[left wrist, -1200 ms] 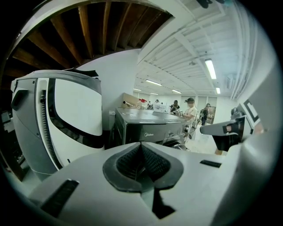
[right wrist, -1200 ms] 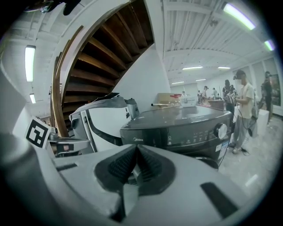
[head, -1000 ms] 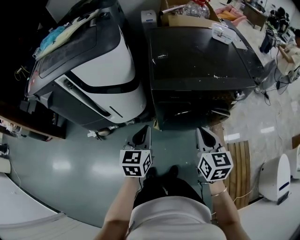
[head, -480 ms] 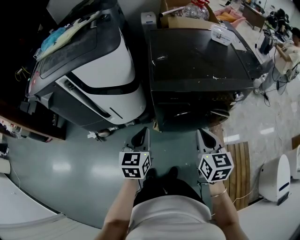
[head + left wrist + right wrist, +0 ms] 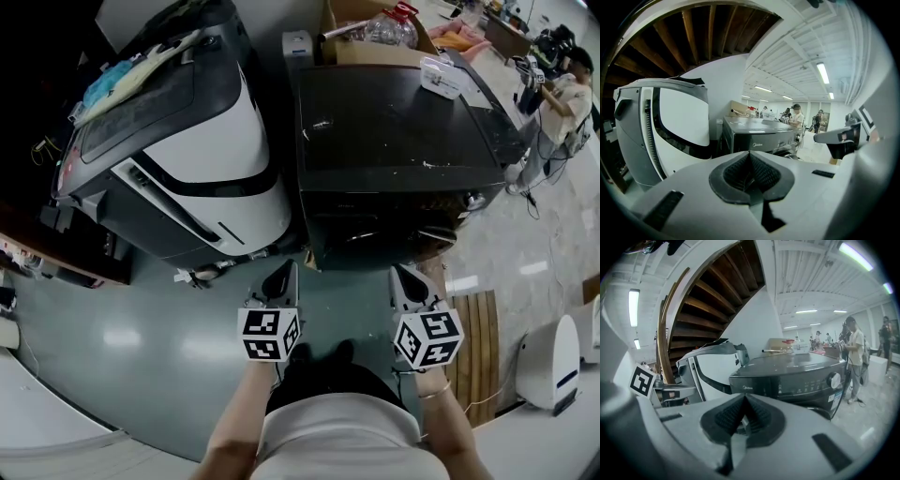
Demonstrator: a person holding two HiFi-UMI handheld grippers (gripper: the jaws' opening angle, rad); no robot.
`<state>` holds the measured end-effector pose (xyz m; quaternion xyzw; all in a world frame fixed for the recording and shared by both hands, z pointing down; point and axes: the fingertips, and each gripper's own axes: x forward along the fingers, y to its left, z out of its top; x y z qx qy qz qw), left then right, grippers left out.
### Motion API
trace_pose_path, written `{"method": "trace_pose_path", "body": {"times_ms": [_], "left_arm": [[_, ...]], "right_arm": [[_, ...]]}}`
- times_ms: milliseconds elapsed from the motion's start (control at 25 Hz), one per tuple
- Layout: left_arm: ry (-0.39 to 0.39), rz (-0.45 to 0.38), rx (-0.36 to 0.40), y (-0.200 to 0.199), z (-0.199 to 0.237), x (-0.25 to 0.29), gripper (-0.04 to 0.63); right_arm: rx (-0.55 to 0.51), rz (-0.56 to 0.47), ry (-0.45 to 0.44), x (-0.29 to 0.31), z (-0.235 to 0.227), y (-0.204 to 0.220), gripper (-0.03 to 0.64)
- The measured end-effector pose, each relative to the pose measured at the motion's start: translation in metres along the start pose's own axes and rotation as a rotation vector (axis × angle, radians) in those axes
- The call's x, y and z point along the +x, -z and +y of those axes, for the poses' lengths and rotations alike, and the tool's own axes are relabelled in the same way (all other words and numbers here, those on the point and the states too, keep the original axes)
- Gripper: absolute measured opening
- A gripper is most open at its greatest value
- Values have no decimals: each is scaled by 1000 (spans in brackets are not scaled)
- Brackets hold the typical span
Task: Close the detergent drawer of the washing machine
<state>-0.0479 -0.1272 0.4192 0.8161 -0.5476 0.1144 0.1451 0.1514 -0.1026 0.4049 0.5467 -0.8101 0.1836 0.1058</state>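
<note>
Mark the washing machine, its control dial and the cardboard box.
washing machine (image 5: 394, 122): head view, dark top panel.
control dial (image 5: 834, 379): right gripper view, dial face.
cardboard box (image 5: 370, 52): head view, front wall.

a: what's on the left?
b: a white-and-grey machine (image 5: 206, 141), blue cloth (image 5: 105, 82) on top.
a: and right?
b: a wooden slat mat (image 5: 483, 337) on the floor, and a cardboard box (image 5: 375, 52) further back.

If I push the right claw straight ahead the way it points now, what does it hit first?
Most likely the dark washing machine: the right claw, shut, aims at the left part of its front panel. Nothing shows in between, though depth is hard to judge.
</note>
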Motion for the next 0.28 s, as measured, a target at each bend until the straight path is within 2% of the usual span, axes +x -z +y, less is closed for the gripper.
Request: {"method": "trace_pose_path", "body": {"times_ms": [280], "left_arm": [[-2,3,0,-1,-3,6,-5]], "right_arm": [[-11,-6,-15,3,-2,-6,2]]}}
